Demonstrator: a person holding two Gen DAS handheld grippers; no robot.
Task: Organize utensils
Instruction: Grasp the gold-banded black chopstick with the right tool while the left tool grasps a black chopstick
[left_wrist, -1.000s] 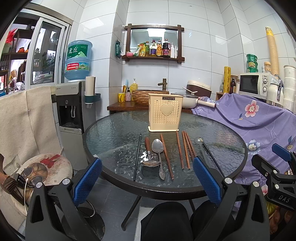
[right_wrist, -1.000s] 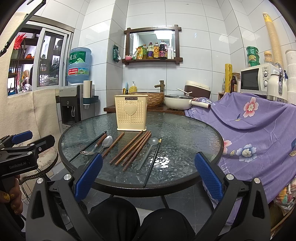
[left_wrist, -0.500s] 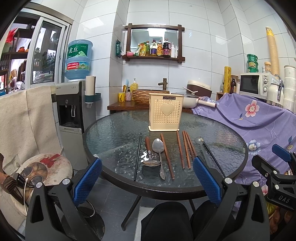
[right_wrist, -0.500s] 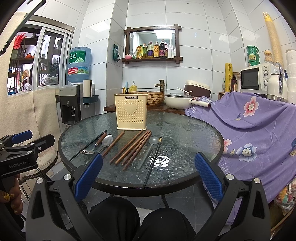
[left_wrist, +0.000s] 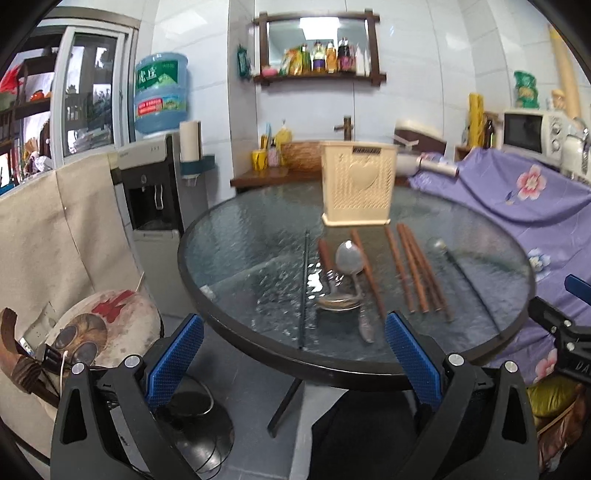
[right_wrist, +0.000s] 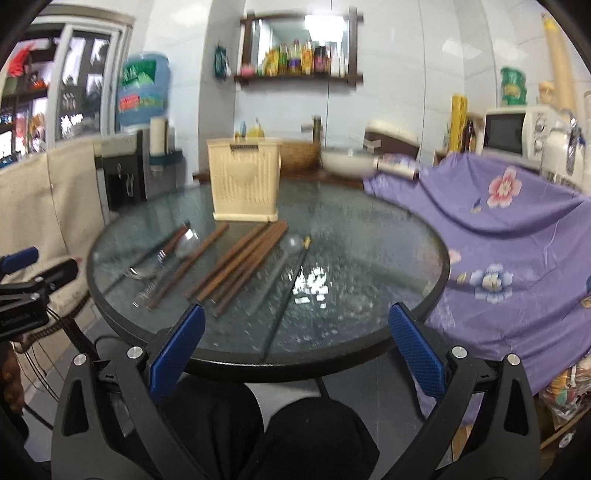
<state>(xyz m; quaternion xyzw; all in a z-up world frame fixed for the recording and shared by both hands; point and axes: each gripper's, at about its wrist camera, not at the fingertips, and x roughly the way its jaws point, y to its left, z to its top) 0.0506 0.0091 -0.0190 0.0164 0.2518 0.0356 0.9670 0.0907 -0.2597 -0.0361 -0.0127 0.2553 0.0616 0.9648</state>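
Note:
A cream utensil holder (left_wrist: 356, 184) with a heart cut-out stands at the back of a round glass table (left_wrist: 240, 251); it also shows in the right wrist view (right_wrist: 244, 184). In front of it lie several brown chopsticks (left_wrist: 413, 269), two metal spoons (left_wrist: 349, 256), a black chopstick (left_wrist: 303, 288) and a long-handled ladle (left_wrist: 437, 245). The chopsticks (right_wrist: 240, 264) and ladle (right_wrist: 291, 243) show in the right wrist view too. My left gripper (left_wrist: 293, 360) is open and empty, just short of the table's near edge. My right gripper (right_wrist: 295, 352) is open and empty, at the near edge.
A purple flowered cloth (right_wrist: 509, 236) covers furniture right of the table. A water dispenser (left_wrist: 155, 184) and a stool (left_wrist: 99, 332) stand to the left. A counter with a basket and pot sits behind the table.
Both grippers have moved forward towards the table, so the table and utensils look larger. Both views are blurred by motion. Nothing on the table has moved.

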